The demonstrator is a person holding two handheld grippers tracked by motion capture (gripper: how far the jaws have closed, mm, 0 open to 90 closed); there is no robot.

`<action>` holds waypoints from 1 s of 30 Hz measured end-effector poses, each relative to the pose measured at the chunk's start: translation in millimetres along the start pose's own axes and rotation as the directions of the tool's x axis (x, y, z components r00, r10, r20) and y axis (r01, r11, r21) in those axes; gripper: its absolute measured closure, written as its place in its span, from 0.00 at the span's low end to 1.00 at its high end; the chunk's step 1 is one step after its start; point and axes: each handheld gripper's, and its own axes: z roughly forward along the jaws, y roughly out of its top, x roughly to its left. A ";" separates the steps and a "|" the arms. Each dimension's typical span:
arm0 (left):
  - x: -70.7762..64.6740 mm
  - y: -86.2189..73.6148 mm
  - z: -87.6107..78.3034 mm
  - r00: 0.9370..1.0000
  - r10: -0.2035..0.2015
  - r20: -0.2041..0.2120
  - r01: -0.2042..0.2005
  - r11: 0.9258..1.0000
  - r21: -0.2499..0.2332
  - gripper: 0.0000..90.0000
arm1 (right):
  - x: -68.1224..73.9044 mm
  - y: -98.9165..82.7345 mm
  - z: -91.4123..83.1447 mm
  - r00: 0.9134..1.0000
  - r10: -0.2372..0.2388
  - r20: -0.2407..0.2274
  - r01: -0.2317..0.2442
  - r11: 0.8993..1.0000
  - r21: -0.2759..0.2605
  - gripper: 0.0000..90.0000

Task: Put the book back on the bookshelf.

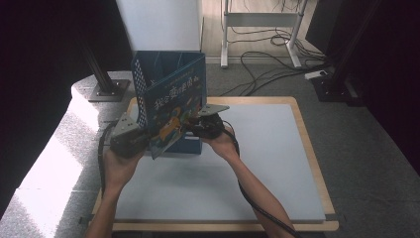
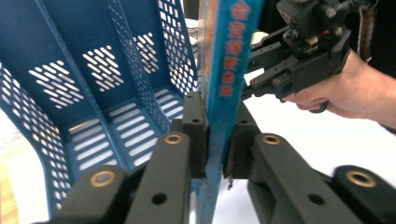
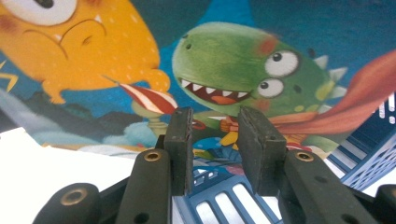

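A picture book (image 1: 173, 106) with a blue cover and cartoon dinosaurs stands tilted in front of a blue perforated file rack (image 1: 148, 62). My left gripper (image 1: 148, 136) is shut on the book's lower edge. In the left gripper view the pads (image 2: 194, 135) clamp the thin blue spine (image 2: 229, 56), with the rack's compartments (image 2: 93, 93) just to the left. My right gripper (image 1: 195, 124) sits against the cover from the right side, also seen as the right gripper (image 2: 252, 77) beside the book. In the right gripper view it (image 3: 215, 140) is open, facing the green dinosaur on the cover (image 3: 224, 60), with nothing between the pads.
The rack stands at the back left of a pale grey mat (image 1: 267, 148) on a wooden board. A white panel (image 1: 163, 25) rises behind the rack. Cables (image 1: 267, 64) and a desk frame lie on the floor beyond. A black stand base (image 1: 106, 89) is at the left.
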 end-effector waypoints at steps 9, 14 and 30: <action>-2.9 10.8 3.0 0.999 -0.007 -0.052 0.008 1.000 0.020 0.92 | 8.3 -4.0 1.9 0.999 -0.002 -0.041 0.002 1.000 0.000 0.72; 5.1 3.5 -1.1 0.996 -0.069 -0.049 0.069 0.998 0.001 0.92 | 24.6 -8.1 9.6 0.994 -0.005 -0.112 0.006 1.000 0.006 0.75; 7.7 2.8 -1.7 0.992 -0.108 -0.057 0.108 0.994 0.002 0.92 | 91.6 -12.3 33.4 0.945 -0.026 -0.325 0.037 0.999 0.026 0.95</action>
